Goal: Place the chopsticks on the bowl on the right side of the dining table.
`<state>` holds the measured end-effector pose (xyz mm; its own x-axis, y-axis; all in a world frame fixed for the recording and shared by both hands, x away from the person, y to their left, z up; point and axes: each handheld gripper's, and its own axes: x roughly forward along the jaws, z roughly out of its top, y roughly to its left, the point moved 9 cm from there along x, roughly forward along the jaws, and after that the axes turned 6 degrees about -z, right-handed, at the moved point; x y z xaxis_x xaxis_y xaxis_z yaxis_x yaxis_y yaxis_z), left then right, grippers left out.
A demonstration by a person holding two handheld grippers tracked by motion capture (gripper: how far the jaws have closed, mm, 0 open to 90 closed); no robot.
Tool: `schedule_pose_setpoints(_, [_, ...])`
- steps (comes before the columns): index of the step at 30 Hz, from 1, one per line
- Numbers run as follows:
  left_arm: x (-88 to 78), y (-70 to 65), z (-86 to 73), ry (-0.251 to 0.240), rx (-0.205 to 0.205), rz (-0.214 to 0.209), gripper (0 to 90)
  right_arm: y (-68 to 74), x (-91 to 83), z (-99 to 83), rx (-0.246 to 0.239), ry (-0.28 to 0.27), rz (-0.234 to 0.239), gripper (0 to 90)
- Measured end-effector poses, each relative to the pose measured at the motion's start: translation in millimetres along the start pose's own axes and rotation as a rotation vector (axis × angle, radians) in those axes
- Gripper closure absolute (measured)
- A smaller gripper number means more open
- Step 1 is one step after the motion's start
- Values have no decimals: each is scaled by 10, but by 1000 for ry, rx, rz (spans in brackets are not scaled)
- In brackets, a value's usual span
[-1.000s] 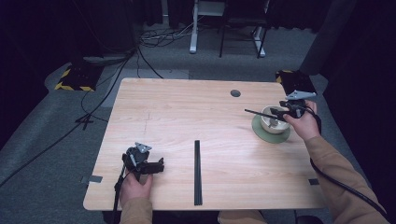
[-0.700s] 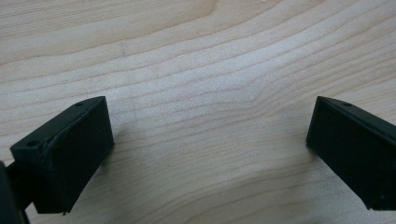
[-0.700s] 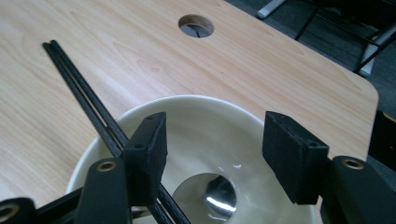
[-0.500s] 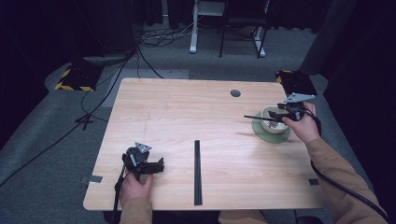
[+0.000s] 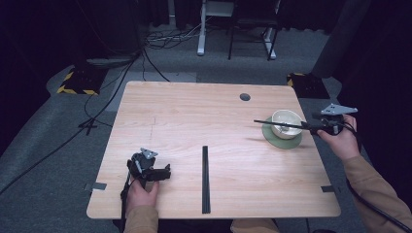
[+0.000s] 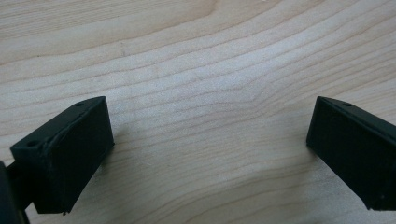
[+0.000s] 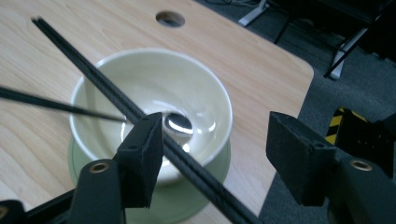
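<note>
- my right gripper (image 7: 212,154) over pale bowl (image 7: 149,102), jaws just been opening, one black chopstick (image 7: 107,88) leaning on one pad, unpinched
- bowl on green saucer (image 5: 282,141), spoon (image 7: 180,123) inside
- left gripper (image 5: 163,174) wide apart, bare table (image 5: 204,111)

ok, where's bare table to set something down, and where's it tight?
Bare: the whole far-left stretch of the table, and the strip between the black chopsticks and the plate. Tight: the right edge, where bowl, plate and right gripper bunch up, and the near-left corner by the left gripper.
</note>
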<state>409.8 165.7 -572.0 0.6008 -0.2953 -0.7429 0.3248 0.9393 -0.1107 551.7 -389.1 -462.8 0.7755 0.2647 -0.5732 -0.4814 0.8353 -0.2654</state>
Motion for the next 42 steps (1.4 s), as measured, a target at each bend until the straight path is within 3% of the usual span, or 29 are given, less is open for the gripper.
schedule_pose_setpoints(2, [0,0,0,0,0,0,8,-20,35,-95,-9,24,1,364])
schedule_pose_setpoints(10, [1,0,1,1,-1,0,7,-19,143,-151,-18,47,-12,364])
schedule_pose_setpoints(19, [2,-1,2,0,-2,-1,7,-70,169,-155,-2,35,-16,364])
schedule_pose_setpoints(20, [1,-1,2,0,-2,-2,7,-76,149,-146,-15,28,-14,364])
schedule_pose_setpoints(28, [1,-1,2,0,-2,-2,7,-72,-128,48,22,-41,3,357])
schedule_pose_setpoints(42, [1,-1,2,0,-2,-2,7,222,-677,366,89,-109,128,365])
